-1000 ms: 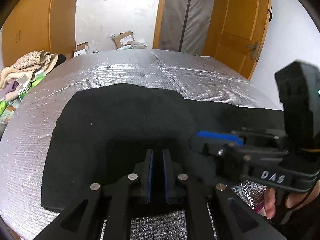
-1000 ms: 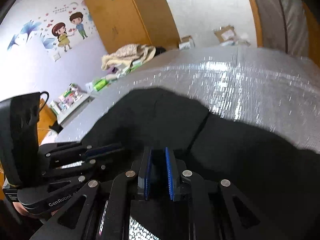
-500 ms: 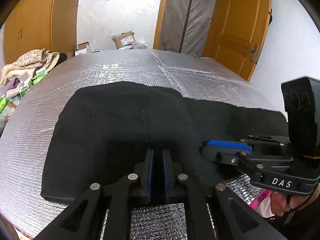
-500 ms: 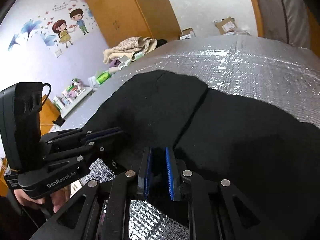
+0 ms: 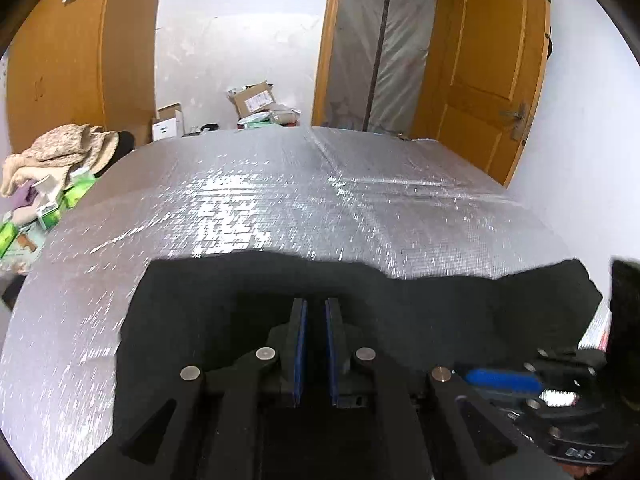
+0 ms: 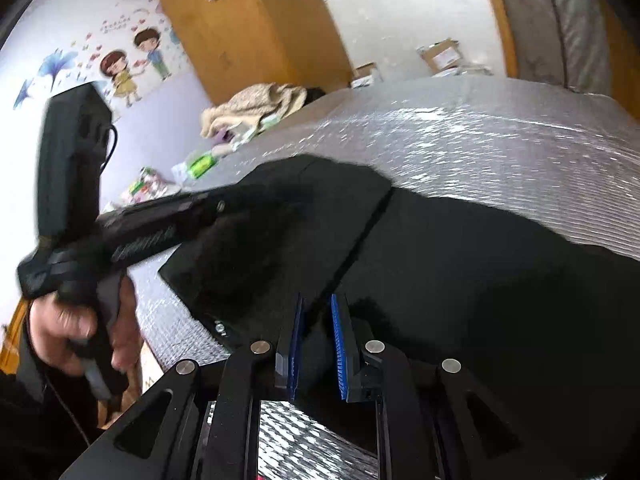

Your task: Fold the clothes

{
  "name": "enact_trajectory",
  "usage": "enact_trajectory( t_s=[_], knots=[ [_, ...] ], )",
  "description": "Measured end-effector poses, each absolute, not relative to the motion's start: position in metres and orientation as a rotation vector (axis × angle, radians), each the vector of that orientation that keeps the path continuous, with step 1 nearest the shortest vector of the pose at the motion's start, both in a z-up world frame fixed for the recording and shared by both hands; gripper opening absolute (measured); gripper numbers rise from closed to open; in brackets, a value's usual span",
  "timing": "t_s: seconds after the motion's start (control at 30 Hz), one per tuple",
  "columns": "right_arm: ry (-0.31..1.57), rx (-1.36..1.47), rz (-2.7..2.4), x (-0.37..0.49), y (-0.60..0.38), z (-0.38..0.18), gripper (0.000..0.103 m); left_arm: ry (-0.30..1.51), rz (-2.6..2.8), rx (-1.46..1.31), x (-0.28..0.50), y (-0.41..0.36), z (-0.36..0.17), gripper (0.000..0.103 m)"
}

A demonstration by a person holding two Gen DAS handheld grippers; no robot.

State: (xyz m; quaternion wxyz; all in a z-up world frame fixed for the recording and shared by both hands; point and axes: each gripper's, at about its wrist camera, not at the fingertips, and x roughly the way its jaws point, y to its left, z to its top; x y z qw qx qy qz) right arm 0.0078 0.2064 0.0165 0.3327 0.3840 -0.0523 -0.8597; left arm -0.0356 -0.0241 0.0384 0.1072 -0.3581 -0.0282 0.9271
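Note:
A black garment [image 5: 240, 300] lies spread over the near part of a silver foil-covered table [image 5: 280, 200]. My left gripper [image 5: 314, 320] is shut on its near edge, with black cloth around the blue pads. In the right wrist view the left gripper [image 6: 180, 220] is blurred and raised, held by a hand [image 6: 60, 320], and a flap of the garment [image 6: 480, 280] lifts with it. My right gripper [image 6: 316, 320] is shut on the near hem, with black cloth between its pads. It also shows at the lower right of the left wrist view, the right gripper [image 5: 500, 378].
A heap of beige clothes [image 5: 60, 152] and green packets [image 5: 48, 208] sit off the table's left side. Cardboard boxes [image 5: 252, 98] stand on the floor beyond the far edge. A wooden door [image 5: 480, 60] is at the right and a wardrobe [image 6: 248, 32] at the left.
Both grippers have risen with the garment's near edge. The left gripper has lifted higher, and the garment's left part has come off the table and folded toward the far side.

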Motion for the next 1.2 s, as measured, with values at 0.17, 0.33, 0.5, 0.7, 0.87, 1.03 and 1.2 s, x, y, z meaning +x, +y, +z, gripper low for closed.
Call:
enact_trajectory(
  t_s=[0.17,0.33,0.5,0.7,0.87,1.03,1.2],
  knots=[
    [-0.246,1.013,-2.363,0.005,0.247,0.016,0.016,-0.028,2.654,-1.177,-0.063,-0.013,0.014,0.008],
    [-0.339,1.088,-2.418,-0.002,0.278,-0.001,0.016,-0.059,2.654,-1.142,-0.049,-0.019,0.014,0.008],
    [-0.361,1.048,-2.453,-0.006,0.286,0.003,0.017,-0.126,2.633,-1.044,-0.016,-0.021,0.019,0.008],
    [-0.406,1.048,-2.466,-0.01,0.301,-0.002,0.018,-0.058,2.606,-1.039,-0.007,-0.007,0.001,0.008],
    [-0.63,1.049,-2.596,-0.012,0.359,-0.004,0.018,-0.084,2.603,-1.04,-0.007,-0.009,0.0,0.009],
    [-0.808,1.017,-2.684,-0.01,0.402,0.002,0.023,-0.059,2.637,-1.053,-0.005,-0.004,0.003,0.009],
    [-0.699,1.011,-2.479,-0.024,0.359,0.007,0.024,-0.028,2.641,-1.051,-0.005,0.008,0.009,0.009]
  ],
)
